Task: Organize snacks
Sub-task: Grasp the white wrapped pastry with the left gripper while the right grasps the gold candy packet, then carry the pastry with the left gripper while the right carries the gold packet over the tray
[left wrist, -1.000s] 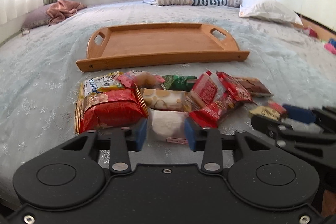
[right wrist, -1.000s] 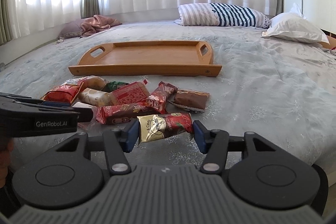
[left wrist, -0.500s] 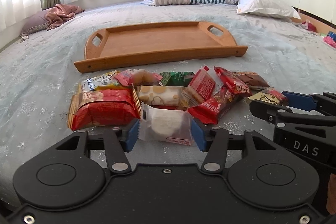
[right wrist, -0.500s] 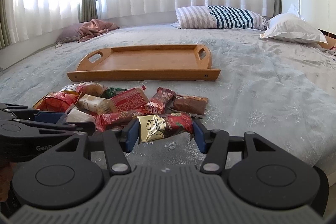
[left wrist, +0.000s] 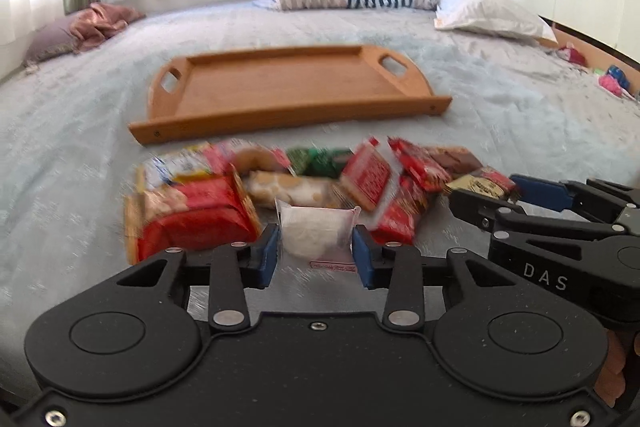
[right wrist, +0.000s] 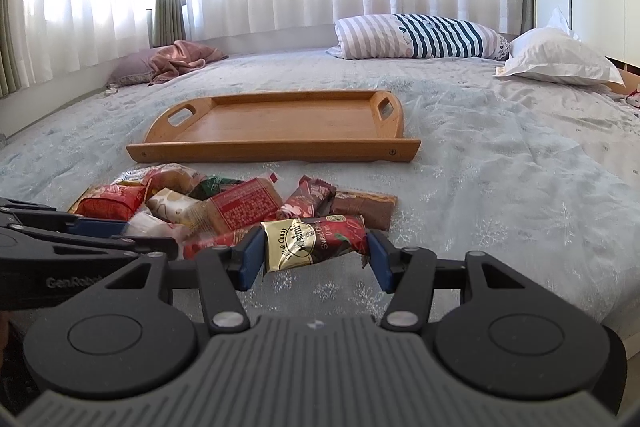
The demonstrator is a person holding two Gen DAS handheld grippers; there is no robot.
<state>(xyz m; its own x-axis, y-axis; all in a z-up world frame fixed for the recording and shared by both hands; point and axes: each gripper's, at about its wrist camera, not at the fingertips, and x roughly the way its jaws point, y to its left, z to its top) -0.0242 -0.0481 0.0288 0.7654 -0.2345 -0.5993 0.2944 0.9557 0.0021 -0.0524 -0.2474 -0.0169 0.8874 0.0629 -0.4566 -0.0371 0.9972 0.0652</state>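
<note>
A pile of wrapped snacks (left wrist: 360, 179) lies on the bed in front of a bare wooden tray (left wrist: 288, 115). My left gripper (left wrist: 316, 259) is at the pile's near edge. Its jaws are closing on a white snack packet (left wrist: 316, 231), and both blue pads touch the packet's sides. To the right, my right gripper (right wrist: 316, 259) stays shut on a gold and red candy packet (right wrist: 312, 243), held just above the bedspread. The tray (right wrist: 272, 151) lies beyond the pile. Each gripper shows in the other's view: the right gripper (left wrist: 492, 195) and the left gripper (right wrist: 136, 233).
A pale blue bedspread (right wrist: 500, 187) covers the wide bed. At the far end lie a striped pillow (right wrist: 416, 37) and a white pillow (right wrist: 560, 59), with a pink cloth (right wrist: 176, 61) at the far left. Small coloured things (left wrist: 612, 79) sit by the bed's right edge.
My left jaws spread around the white packet half a second ago and have since narrowed onto it. The right gripper and its candy packet have stayed put.
</note>
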